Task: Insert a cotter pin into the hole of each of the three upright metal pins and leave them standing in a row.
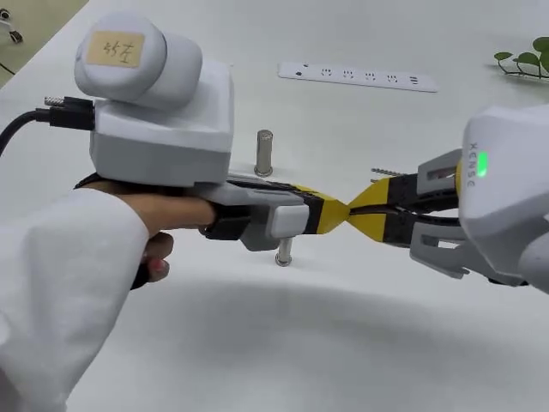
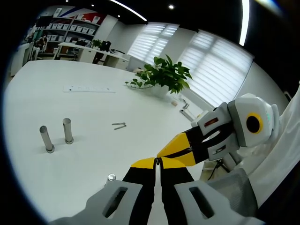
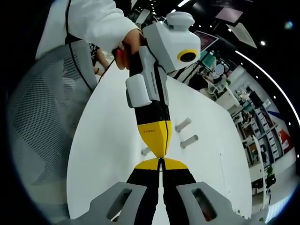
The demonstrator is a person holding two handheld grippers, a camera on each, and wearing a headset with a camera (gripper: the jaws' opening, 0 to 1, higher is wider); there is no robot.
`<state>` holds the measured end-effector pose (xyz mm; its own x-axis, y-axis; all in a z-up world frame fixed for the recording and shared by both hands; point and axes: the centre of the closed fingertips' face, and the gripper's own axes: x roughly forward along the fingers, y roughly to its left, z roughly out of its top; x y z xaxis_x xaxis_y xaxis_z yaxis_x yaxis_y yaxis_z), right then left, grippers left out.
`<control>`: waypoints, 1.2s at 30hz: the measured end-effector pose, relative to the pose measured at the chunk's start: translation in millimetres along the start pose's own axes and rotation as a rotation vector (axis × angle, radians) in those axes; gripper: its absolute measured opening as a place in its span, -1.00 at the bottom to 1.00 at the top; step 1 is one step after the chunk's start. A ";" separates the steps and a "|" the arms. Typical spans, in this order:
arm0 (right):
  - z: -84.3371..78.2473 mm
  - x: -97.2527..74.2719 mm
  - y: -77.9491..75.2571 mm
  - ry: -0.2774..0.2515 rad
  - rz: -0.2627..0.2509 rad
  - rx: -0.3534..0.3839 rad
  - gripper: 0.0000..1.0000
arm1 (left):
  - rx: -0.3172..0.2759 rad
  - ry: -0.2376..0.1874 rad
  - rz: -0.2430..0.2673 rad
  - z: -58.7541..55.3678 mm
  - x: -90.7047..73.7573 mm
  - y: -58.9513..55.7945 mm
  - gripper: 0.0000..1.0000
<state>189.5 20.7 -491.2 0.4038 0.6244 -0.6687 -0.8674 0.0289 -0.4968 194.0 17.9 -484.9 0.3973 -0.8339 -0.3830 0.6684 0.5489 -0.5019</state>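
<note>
The broad white tabletop (image 1: 257,343) lay under everything. Above it my two white-bodied grippers with black-and-yellow jaws met nose to nose. The left gripper (image 2: 157,163), held in a hand (image 1: 153,225) coming out of a white sleeve (image 1: 60,292), had its jaws drawn together at the tips. The right gripper (image 3: 161,163) had its jaws pressed together the same way, and its yellow tips touched the left one's. I could not make out whether anything thin was pinched where the tips met. A leafy green potted plant (image 2: 164,75) stood at the far side of the table, and a long flat white power strip (image 1: 358,75) lay well beyond the grippers.

The three upright cylindrical metal pins stood on the table. In the left gripper view, two of them (image 2: 46,138) (image 2: 68,130) stood close together off to the left. The third (image 2: 111,177) stood nearer, just beside the left gripper's jaw with only its top showing. In the head view it stood directly under that gripper. Two slender silver cotter pins (image 2: 119,125) lay flat on the table beyond the grippers, apart from the upright pins.
</note>
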 end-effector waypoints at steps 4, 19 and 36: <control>1.1 -0.2 0.8 -0.005 0.002 0.000 -1.00 | -0.011 0.010 -0.015 -0.8 -1.1 -1.1 -1.00; 6.1 -3.8 5.7 -0.022 -0.001 0.001 -1.00 | -0.033 0.023 -0.027 -2.9 -5.1 -5.6 -1.00; 11.5 -5.9 11.6 -0.050 0.013 0.027 -1.00 | -0.024 0.027 -0.028 -5.9 -8.7 -10.6 -1.00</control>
<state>173.7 26.3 -486.7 0.3776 0.6634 -0.6460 -0.8805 0.0414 -0.4722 179.7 19.7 -480.9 0.3607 -0.8475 -0.3893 0.6635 0.5266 -0.5315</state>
